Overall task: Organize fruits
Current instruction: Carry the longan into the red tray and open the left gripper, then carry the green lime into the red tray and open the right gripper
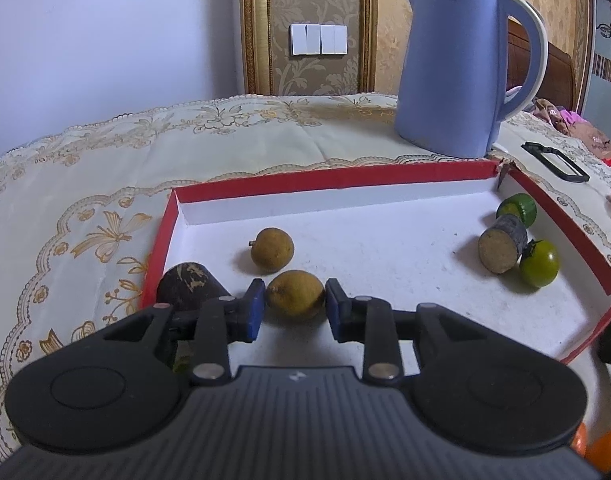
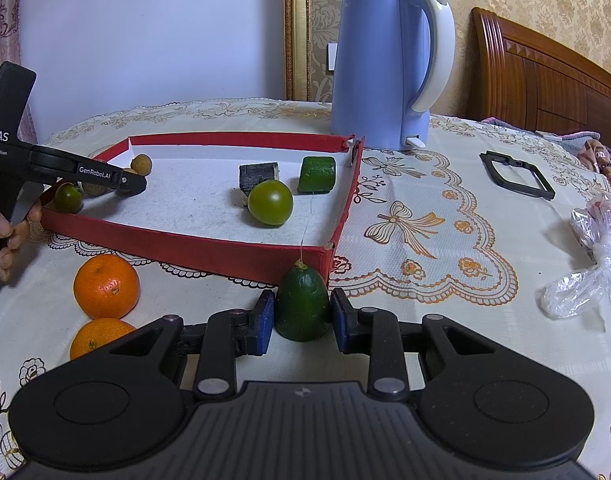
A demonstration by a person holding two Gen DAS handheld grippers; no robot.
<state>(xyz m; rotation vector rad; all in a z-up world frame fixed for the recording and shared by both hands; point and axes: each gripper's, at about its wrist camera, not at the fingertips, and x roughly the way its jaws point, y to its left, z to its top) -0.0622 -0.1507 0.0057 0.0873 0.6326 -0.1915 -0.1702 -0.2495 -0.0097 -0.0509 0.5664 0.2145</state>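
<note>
In the left wrist view my left gripper (image 1: 294, 312) is inside the red tray (image 1: 333, 178), near its left corner. Its blue pads sit against both sides of a brown longan (image 1: 295, 294) that rests on the white floor. A second longan (image 1: 272, 250) lies just beyond, and a dark brown piece (image 1: 189, 284) sits to the left. My right gripper (image 2: 302, 322) is shut on a green cucumber end (image 2: 301, 306) standing on the cloth in front of the tray's near corner (image 2: 325, 258). In the tray lie a sugarcane piece (image 2: 257, 176), a green round fruit (image 2: 270, 202) and a cucumber chunk (image 2: 316, 175).
Two oranges (image 2: 106, 286) (image 2: 97, 338) lie on the tablecloth left of my right gripper. A blue kettle (image 2: 381, 68) stands behind the tray. A black plastic frame (image 2: 515, 174) and a crumpled plastic bag (image 2: 597, 248) lie to the right. A person's hand (image 2: 5, 232) holds the left gripper (image 2: 135, 184).
</note>
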